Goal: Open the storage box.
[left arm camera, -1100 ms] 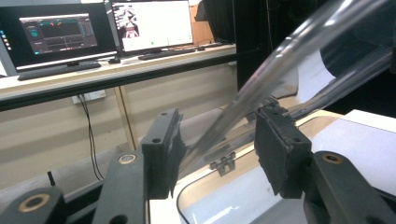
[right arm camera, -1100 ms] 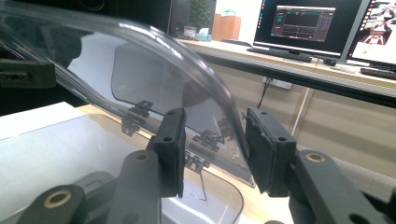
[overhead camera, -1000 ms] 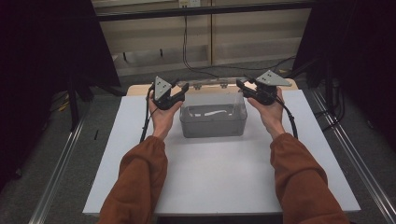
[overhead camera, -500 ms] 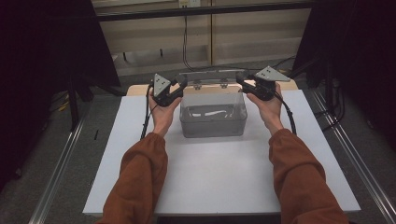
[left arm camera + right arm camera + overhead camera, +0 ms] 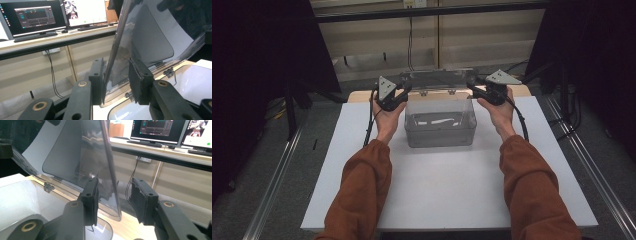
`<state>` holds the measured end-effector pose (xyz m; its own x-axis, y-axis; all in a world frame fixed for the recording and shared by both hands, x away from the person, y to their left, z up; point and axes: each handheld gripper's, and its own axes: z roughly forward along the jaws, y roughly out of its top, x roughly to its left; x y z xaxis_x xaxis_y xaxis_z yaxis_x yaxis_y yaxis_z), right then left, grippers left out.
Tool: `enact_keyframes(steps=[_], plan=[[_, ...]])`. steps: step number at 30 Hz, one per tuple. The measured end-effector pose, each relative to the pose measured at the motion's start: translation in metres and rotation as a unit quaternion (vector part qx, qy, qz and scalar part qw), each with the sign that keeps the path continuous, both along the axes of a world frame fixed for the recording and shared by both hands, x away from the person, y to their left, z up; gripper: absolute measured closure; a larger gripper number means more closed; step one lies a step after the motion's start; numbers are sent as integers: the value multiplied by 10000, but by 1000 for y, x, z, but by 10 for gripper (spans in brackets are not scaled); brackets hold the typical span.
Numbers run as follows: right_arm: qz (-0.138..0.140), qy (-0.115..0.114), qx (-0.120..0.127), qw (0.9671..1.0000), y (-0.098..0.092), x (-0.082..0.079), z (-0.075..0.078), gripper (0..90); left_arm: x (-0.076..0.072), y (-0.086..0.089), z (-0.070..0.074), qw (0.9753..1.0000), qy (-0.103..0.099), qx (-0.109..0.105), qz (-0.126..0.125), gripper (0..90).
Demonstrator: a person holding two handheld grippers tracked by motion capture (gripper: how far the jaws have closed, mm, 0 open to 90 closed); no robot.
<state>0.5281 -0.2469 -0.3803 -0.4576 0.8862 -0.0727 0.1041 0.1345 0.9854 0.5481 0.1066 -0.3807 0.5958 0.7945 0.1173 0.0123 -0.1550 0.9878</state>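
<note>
- The white surface point(image 5: 447, 185) stretches out beneath both tools, and the person's orange sleeves point(image 5: 362, 195) come in over its near edge.
- A clear plastic box point(image 5: 440, 127) stands on the surface between the two tools, a little nearer the person than their tips; something pale lies inside it, too small to tell what.
- The box's clear lid point(image 5: 437, 80) stands raised on its hinges at the far rim — its two side edges sit at the tool tips.
- The left tool point(image 5: 404, 92) sits at the lid's left edge. In the left gripper view the lid's edge point(image 5: 113, 50) runs up between the spread jaws, touching or just beside the left-hand pad; the other pad stands clear of it.
- The right tool point(image 5: 472, 89) sits at the lid's right edge. In the right gripper view the lid's edge point(image 5: 110, 170) rises between the spread jaws — near the left-hand pad, well off the right-hand one.
- Small hinges point(image 5: 168, 72) join lid and box just beyond the left tool's jaws.
</note>
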Motion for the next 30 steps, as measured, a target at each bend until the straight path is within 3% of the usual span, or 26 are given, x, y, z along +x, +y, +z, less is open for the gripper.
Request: enact_keyframes(steps=[9,12,14,23,29,30], plan=[[77,163,100,9998,2,13,-5,594,6,1,2,10000,40,-8,1,687],[46,234,139,9996,3,16,-7,589,9,0,1,9999,55,-118,20,691],[70,298,161,9994,4,17,-9,587,9,1,2,10000,51,-57,16,693],[26,436,25,9990,5,26,-19,627,16,0,-7,9996,192,-139,161,720],[56,447,-4,9990,9,30,-22,653,20,2,-5,9996,261,-63,114,724],[46,440,-24,9990,9,30,-22,654,21,1,-6,9995,280,-131,108,724]])
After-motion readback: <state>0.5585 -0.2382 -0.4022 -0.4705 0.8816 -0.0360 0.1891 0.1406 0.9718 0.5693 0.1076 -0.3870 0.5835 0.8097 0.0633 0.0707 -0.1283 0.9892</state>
